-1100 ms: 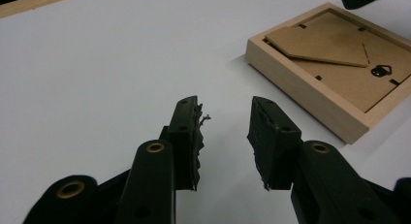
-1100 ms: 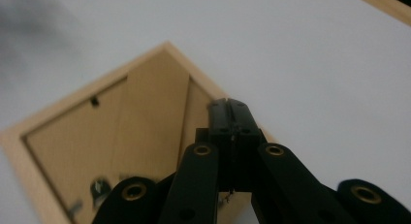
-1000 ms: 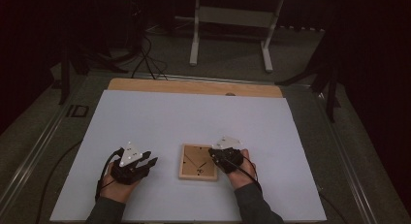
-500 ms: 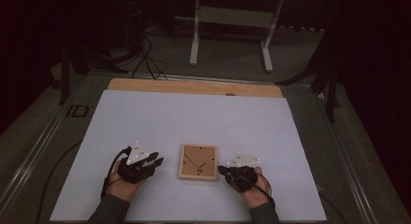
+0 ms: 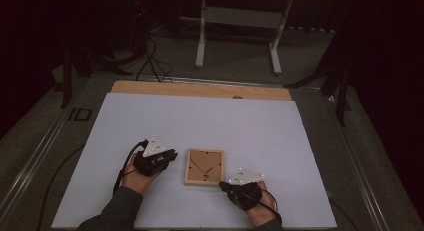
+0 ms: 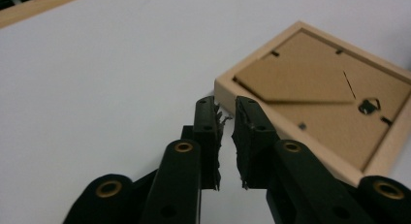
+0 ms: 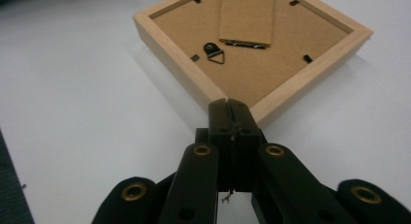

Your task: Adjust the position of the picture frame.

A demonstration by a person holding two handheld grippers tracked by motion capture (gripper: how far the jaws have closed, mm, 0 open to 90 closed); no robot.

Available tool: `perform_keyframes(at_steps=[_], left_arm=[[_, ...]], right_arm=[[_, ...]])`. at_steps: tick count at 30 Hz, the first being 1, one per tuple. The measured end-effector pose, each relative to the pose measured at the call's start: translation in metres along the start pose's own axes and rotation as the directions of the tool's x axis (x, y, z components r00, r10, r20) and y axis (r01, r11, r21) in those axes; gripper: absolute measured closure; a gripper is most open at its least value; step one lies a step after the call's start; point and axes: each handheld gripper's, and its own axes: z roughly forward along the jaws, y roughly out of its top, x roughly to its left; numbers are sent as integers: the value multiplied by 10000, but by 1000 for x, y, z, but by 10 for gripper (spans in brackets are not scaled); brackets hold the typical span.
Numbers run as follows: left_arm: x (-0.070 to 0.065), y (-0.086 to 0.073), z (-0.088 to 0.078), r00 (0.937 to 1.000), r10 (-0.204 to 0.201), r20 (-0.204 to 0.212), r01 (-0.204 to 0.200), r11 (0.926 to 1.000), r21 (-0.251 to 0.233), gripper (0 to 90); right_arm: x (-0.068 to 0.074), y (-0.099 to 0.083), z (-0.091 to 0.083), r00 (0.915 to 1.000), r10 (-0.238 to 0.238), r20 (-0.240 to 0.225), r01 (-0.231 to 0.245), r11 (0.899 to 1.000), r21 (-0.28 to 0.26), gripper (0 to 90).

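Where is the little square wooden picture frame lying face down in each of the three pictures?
High view: the square wooden picture frame lies on the white table, low and near the middle, between both grippers.
Left gripper view: upper right, just past the jaw tips.
Right gripper view: top centre, one corner pointing at the shut jaws.
Shared landmark: the small metal hanger ring on the frame's brown backing.

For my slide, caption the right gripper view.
Shut right gripper points at the near corner of a face-down wooden picture frame on the white table.
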Motion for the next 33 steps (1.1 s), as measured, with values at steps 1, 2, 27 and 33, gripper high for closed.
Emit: perform_keyframes(at_steps=[1, 2, 27, 33], left_arm=[[0, 3, 3, 10000, 83, -12, -83, 10000, 36, 811], [0, 5, 6, 9999, 143, -85, -143, 9999, 32, 825], [13, 25, 74, 9979, -503, 418, 482, 9976, 498, 897], [14, 25, 71, 9986, -417, 325, 396, 9971, 643, 897]], right_arm=[[1, 0, 0, 10000, -15, -28, 15, 10000, -2, 899], [1, 0, 0, 10000, -37, -60, 37, 10000, -9, 899], [4, -2, 14, 9991, -391, -176, 399, 9982, 455, 899], [-4, 1, 17, 9995, -286, 100, 280, 9981, 548, 899]])
